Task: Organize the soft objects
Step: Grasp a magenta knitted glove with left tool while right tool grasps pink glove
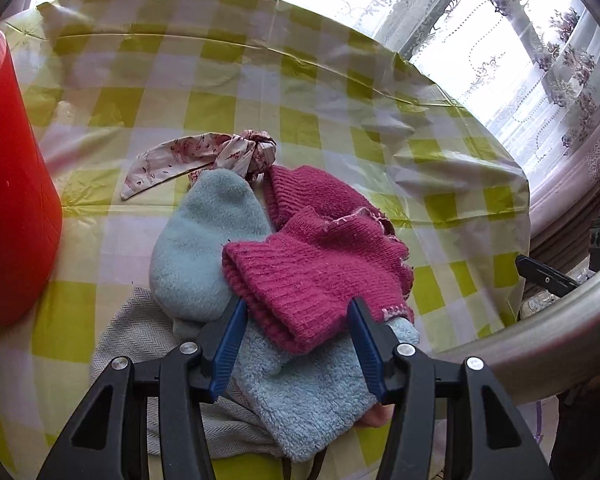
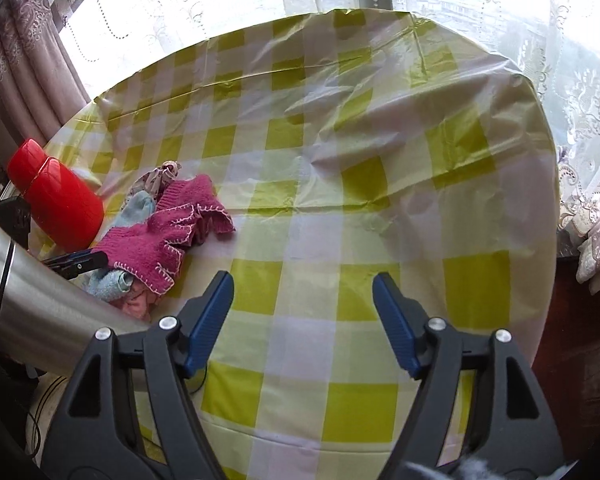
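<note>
Your left hand-held gripper (image 1: pixel 296 316) hangs spread wide, straddling the magenta knit (image 1: pixel 316 276) atop the blue fleece (image 1: pixel 204 248): likely lined up for a pinch. Red bin (image 1: pixel 12 200) waits at nine o'clock. Right hand-held gripper (image 2: pixel 302 292) is released over bare surface (image 2: pixel 340 200), holding nothing.

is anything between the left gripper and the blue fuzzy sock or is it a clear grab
Not clear. The left gripper is open over the pile, but the magenta knit garment lies on top of the light blue fuzzy sock, covering its middle and sitting between the fingers. Only the sock's two ends are exposed.
</note>
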The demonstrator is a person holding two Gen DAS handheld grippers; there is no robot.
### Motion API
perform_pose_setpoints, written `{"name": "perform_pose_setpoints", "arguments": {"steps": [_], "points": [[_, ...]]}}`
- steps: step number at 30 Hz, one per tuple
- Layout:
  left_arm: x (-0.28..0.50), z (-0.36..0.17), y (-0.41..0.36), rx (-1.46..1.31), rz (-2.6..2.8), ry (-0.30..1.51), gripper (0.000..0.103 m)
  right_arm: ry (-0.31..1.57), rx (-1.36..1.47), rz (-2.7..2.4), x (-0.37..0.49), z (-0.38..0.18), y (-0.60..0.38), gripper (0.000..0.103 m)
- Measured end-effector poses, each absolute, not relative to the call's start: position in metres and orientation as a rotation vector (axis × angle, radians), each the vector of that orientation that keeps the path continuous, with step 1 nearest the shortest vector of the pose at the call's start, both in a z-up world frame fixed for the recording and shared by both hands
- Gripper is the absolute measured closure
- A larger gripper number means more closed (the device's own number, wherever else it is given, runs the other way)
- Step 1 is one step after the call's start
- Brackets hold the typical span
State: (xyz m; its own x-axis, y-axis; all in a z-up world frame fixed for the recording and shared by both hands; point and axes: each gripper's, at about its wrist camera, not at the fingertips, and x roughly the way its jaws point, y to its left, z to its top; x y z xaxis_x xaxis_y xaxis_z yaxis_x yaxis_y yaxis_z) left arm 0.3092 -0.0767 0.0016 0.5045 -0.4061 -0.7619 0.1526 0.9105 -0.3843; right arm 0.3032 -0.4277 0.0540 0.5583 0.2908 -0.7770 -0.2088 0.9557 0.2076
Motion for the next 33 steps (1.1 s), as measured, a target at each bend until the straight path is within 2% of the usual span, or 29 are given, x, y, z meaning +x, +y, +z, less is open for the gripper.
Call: {"name": "perform_pose_setpoints", "arguments": {"steps": [4,6,12,23,33], "points": [[0.321,0.0,-0.086,-0.245,-0.344,0.996,0.053,0.954,0.09,0.357,0.335,0.045,-0.413,0.026],[0.325,-0.002,-0.09,-0.212,-0.338,0.997,0.064,0.964,0.062,0.393,0.348,0.04,-0.4,0.026],[0.33,-0.004,-0.095,-0.177,-0.361,0.973,0.086,1.032,0.066,0.52,0.389,0.024,-0.362,0.025],[0.311,0.033,-0.069,-0.272,-0.381,0.854,0.087,1.156,0.078,0.657,0.451,-0.008,-0.305,0.024],[0.296,0.056,-0.059,-0.28,-0.374,0.78,0.087,1.225,0.018,0.76,0.464,-0.03,-0.264,0.024]]}}
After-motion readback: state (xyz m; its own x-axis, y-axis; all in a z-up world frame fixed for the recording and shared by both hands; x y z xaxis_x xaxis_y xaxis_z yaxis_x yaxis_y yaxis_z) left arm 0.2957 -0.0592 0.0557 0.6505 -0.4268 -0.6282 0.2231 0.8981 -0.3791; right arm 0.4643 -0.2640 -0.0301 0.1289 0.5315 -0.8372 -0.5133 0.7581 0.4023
